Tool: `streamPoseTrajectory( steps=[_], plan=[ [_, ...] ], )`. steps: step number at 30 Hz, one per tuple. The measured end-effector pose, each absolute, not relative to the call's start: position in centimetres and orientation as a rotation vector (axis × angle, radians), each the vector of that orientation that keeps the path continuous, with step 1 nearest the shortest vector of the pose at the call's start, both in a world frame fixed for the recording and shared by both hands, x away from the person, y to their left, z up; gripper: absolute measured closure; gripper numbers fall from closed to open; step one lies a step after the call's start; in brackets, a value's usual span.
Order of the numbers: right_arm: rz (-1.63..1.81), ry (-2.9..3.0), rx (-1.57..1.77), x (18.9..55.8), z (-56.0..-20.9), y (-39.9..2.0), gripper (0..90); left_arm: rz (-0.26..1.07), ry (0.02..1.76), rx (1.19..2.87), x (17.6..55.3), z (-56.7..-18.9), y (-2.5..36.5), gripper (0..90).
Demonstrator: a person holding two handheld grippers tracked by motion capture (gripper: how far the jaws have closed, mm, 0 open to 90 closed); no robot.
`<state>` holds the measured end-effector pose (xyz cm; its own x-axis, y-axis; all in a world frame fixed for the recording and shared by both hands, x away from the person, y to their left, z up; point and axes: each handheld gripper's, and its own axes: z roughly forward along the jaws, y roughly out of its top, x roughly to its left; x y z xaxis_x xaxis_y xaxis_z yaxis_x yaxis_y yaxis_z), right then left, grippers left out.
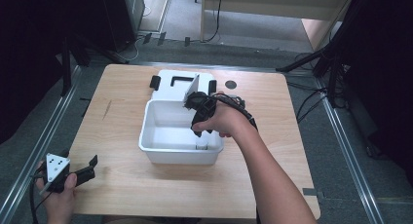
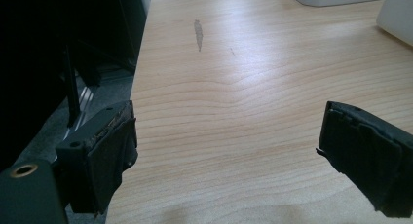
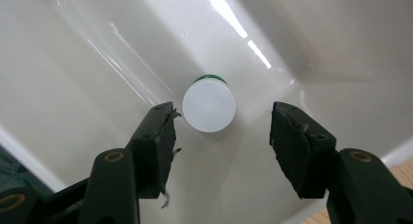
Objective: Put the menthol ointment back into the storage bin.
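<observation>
- A white plastic tub (image 1: 168,131), rectangular with rounded corners and glossy walls, sits mid-bench on the pale wood-grain bench (image 1: 122,180).
- In the tub's near right corner stands a small bottle (image 3: 209,105) with a round, flat, matte white cap and a sliver of green showing at its far edge.
- The bottle stands upright, its long axis vertical, cap pointing up toward the right hand-held gripper's camera; the body below the cap is hidden, so its shape cannot be made out.
- From the high view the bottle (image 1: 201,146) is a pale blur against the tub wall, partly covered by the hand.
- The right hand-held gripper (image 3: 221,131) points down into the tub, its jaws spread wide on either side of the cap and not touching it; the black pads look worn and frayed at the edges.
- Behind the tub lies a flat white lid (image 1: 175,85) with black latches, partly hidden by the tub and the right hand.
- The left hand-held gripper (image 1: 80,173) is held at the bench's near left corner, well apart from the tub, jaws apart over bare wood, with a grey three-cornered plate on top.
- A grey smudge (image 2: 197,34) marks the wood left of the tub.
</observation>
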<state>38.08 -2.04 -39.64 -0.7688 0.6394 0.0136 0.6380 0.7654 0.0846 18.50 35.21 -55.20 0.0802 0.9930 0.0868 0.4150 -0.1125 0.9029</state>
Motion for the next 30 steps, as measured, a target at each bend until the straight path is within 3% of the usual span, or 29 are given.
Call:
streamPoseTrajectory(
  steps=[18, 30],
  plan=[
    [0.235, 2.886, 1.106, 37.5, -35.2, -5.2, 42.9, 1.004, 1.424, 1.630, 18.5, -55.2, 35.2, 7.7],
    [0.255, 2.845, 1.172, 37.4, -34.5, -8.9, 42.8, 1.008, 1.423, 1.635, 18.5, -55.2, 35.1, 7.8]
  ],
)
